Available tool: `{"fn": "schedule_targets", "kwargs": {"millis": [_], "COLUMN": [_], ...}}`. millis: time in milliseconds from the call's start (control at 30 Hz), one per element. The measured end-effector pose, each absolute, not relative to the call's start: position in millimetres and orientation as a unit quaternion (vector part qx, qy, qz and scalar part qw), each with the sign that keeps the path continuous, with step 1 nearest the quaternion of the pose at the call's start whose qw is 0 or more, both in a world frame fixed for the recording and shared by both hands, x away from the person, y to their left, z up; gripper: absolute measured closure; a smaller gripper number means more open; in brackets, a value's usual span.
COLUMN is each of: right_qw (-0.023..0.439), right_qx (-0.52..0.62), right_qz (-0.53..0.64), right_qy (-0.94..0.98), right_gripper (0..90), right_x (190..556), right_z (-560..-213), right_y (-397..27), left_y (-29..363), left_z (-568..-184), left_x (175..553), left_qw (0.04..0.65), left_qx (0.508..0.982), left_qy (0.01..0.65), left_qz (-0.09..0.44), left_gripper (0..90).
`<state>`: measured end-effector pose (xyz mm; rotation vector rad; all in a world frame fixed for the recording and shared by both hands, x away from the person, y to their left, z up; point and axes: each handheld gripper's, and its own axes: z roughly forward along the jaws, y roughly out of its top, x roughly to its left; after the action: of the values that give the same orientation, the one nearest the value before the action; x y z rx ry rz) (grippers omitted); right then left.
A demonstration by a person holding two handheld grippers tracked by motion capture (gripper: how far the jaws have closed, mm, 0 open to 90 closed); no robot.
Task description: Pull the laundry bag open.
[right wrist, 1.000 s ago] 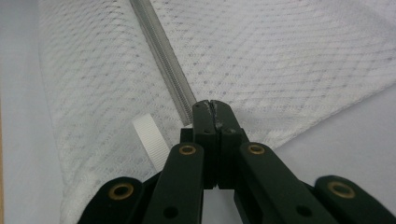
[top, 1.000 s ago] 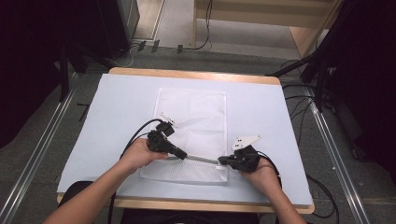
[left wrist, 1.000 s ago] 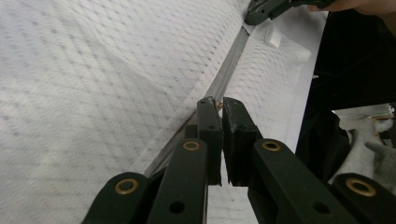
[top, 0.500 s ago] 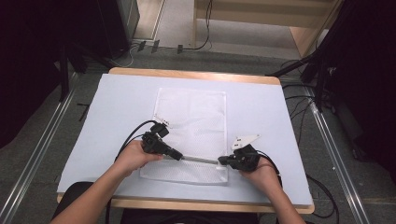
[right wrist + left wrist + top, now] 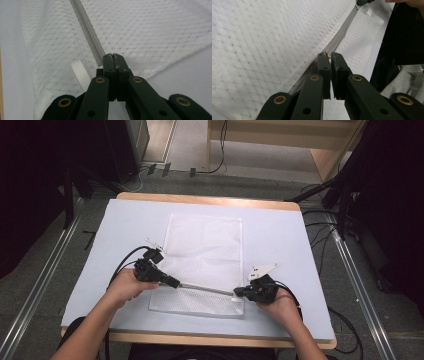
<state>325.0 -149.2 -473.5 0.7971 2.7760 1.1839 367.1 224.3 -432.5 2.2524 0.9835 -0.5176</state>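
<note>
Left hand-held gripper (image 5: 329, 56) clamped on zipper pull (image 5: 328, 56), right hand-held gripper (image 5: 113, 57) pinching mesh bag's (image 5: 205, 250) zipper end.

A wooden table (image 5: 210, 200) stands here, its top almost wholly covered by a pale blue-white sheet (image 5: 280, 240). Flat on that sheet lies a white mesh zip bag (image 5: 207, 245), lengthwise, near the middle.

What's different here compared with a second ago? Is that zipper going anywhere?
The left gripper, shut on the zipper pull, has slid leftward along the grey zipper of the white mesh bag, away from the right gripper. So the stretch of zipper between them has grown. The right gripper stayed put, clamped on the zipper's end, and the bag has not shifted.
</note>
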Motion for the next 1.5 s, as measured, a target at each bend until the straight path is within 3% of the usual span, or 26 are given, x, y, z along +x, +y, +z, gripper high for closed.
{"fn": "schedule_targets", "kwargs": {"millis": [533, 1233, 1500], "right_qw": [-0.001, -0.012, -0.013], "right_qx": [0.253, 0.249, 0.248], "right_qz": [0.376, 0.375, 0.376], "right_qy": [0.891, 0.893, 0.892], "right_gripper": [90.0, 90.0, 90.0], "right_x": [328, 332, 332], "right_z": [-473, -473, -473], "right_y": [-150, -150, -150], "left_y": [244, 307, 305], "left_z": [-431, -435, -436], "left_x": [363, 362, 362], "left_qw": [0.298, 0.299, 0.291], "left_qx": [0.85, 0.817, 0.824], "left_qy": [0.393, 0.458, 0.457], "left_qz": [-0.187, -0.182, -0.166], "left_gripper": [88.1, 88.2, 88.1]}}
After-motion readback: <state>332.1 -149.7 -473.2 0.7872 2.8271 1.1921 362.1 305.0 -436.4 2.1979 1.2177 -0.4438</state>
